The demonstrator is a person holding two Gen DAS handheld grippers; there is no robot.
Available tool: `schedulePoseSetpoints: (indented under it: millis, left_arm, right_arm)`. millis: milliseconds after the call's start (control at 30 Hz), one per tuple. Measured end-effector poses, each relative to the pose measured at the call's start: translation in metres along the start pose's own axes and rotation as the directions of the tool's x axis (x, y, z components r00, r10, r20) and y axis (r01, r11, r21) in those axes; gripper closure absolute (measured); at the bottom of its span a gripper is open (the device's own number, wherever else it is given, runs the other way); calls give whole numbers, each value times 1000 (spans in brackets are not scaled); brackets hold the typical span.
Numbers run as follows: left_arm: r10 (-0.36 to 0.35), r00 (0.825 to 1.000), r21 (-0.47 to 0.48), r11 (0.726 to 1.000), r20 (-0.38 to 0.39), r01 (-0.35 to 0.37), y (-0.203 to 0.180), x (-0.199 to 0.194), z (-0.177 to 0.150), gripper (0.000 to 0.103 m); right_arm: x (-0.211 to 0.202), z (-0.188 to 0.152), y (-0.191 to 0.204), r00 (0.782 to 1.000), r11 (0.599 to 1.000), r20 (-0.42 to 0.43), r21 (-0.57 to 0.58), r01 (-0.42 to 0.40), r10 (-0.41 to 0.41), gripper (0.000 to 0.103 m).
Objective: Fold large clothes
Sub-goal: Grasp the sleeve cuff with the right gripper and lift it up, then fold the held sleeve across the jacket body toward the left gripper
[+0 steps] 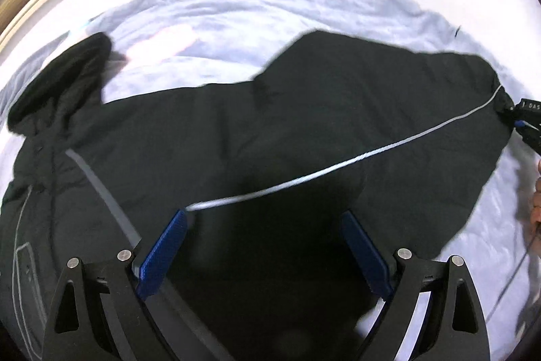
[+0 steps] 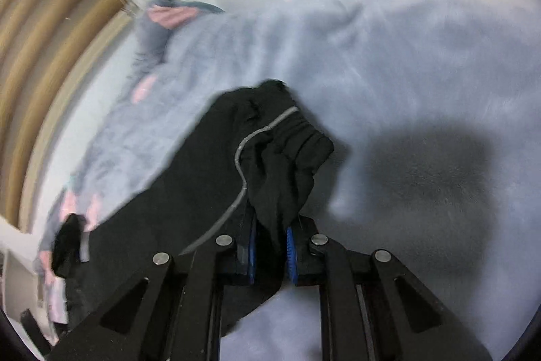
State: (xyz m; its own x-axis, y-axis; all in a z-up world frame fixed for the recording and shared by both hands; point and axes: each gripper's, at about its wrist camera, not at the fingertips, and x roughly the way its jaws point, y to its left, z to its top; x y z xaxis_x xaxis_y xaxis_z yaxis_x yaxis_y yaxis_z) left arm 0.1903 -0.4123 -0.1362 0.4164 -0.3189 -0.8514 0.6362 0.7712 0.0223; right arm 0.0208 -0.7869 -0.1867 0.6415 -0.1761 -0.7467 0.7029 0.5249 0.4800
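From the left wrist, the black jacket (image 1: 270, 131) lies spread over the pale blue blanket (image 1: 257, 5), and the left gripper (image 1: 263, 246) hangs above it, fingers wide apart, holding nothing. From the right wrist, the right gripper (image 2: 272, 246) pinches the jacket's bunched cuff (image 2: 287, 151), lifted off the blanket.

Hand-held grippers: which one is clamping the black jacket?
The right hand-held gripper, shut on the black jacket's cuff; the left hand-held gripper hovers open.

A black jacket (image 1: 304, 124) lies on the grey-blue blanketed bed (image 1: 270, 5).
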Motion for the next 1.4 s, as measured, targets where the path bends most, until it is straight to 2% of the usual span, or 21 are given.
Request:
schedulePoseSetpoints:
  millis: [100, 233, 333, 467, 633, 733, 867, 1033, 1167, 1267, 1400]
  left_arm:
    - [-3, 999, -38, 999, 41, 5, 31, -34, -15, 10]
    - [-58, 995, -102, 993, 80, 66, 78, -81, -37, 10]
    - [-27, 991, -114, 993, 128, 42, 100, -114, -49, 10]
    - [56, 981, -98, 994, 184, -39, 125, -155, -67, 10]
    - [84, 972, -144, 988, 219, -53, 169, -195, -97, 10]
    - [104, 969, -190, 980, 226, -61, 192, -207, -112, 10]
    - [142, 962, -255, 964, 233, -81, 224, -223, -143, 10]
    - [187, 956, -320, 941, 226, -108, 255, -229, -177, 10]
    - [201, 964, -383, 916, 174, -122, 274, -212, -198, 10]
    - [192, 972, -435, 893, 135, -116, 286, -195, -213, 10]
    - [181, 979, -454, 883, 94, -120, 295, -175, -222, 10]
  right_arm:
    - [-31, -2, 34, 997, 995, 28, -69, -66, 69, 85]
    - [-66, -16, 104, 988, 970, 17, -195, -147, 153, 85]
    - [-85, -35, 164, 983, 937, -16, -302, -177, 180, 85]
    - [-107, -62, 239, 976, 876, -57, -431, -215, 211, 85]
    - [-119, -107, 324, 968, 795, -115, -554, -249, 223, 85]
    - [-119, -151, 374, 964, 729, -147, -631, -264, 222, 85]
    - [-114, -211, 417, 954, 658, -210, -691, -300, 214, 86]
    - [-89, -303, 454, 928, 553, -322, -746, -371, 188, 86]
    - [-46, -368, 464, 915, 505, -393, -775, -380, 86, 86]
    - [-10, -416, 469, 916, 444, -401, -825, -348, -27, 86]
    - [12, -435, 463, 905, 432, -418, -832, -346, -80, 76]
